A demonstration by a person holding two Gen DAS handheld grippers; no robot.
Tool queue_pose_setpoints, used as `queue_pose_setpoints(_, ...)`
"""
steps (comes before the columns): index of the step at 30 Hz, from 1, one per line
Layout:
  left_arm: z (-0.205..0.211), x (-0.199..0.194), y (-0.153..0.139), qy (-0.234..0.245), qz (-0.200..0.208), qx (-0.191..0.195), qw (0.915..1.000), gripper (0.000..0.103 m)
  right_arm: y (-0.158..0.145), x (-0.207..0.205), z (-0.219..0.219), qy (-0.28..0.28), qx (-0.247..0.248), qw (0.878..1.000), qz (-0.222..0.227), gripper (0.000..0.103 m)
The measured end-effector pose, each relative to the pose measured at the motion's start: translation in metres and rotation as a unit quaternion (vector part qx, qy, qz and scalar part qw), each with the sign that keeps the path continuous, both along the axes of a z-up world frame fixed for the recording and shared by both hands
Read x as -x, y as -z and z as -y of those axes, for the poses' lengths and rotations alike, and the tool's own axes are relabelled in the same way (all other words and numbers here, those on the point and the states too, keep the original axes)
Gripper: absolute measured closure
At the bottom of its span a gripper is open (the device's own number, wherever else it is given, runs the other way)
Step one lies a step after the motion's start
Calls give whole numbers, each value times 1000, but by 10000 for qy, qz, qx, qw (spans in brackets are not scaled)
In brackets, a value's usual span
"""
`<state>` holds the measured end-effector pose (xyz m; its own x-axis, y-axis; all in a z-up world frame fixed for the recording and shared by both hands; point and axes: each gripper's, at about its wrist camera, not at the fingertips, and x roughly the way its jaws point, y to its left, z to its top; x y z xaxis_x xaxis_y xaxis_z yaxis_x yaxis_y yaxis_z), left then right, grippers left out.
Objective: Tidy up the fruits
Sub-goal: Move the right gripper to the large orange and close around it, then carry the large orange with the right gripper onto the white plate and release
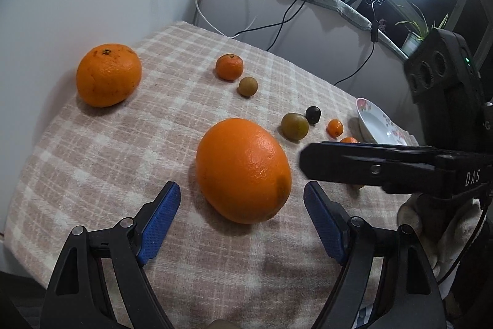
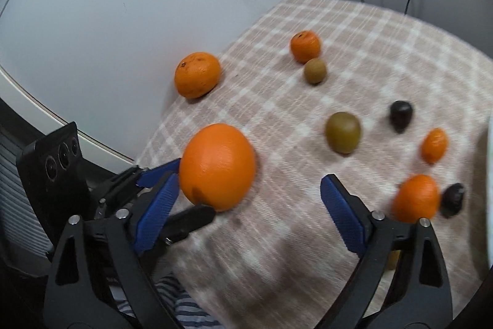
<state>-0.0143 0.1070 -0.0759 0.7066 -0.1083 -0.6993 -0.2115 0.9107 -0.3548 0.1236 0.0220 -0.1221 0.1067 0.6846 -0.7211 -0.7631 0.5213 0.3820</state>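
Now both grippers, left [image 1: 242, 199] and right [image 2: 249, 199], stand with fingers apart, empty, flanking the near big orange [image 1: 243, 170] on the checked cloth [image 1: 123, 150].

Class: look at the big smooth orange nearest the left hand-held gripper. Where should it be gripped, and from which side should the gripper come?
Grip the big orange across its widest middle, coming from the near side and above, where the open left hand-held gripper already faces it. It is round and lies free on the cloth, so pads on opposite flanks should hold it best.
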Motion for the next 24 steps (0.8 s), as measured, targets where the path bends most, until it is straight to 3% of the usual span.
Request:
queue_pose_setpoints(10,0,-4,5,63,15,119,9999,28,11,-4,-20,-243,-134,9982,-538,15)
queue_pose_setpoints(19,1,-6,9,91,-20,158,9998,37,23,-3,-29,-381,-125,9963,-764,35)
queue_pose_setpoints(24,2,-6,9,92,-17,68,9999,37,26,-2,-30,-362,-134,9963,-765,35)
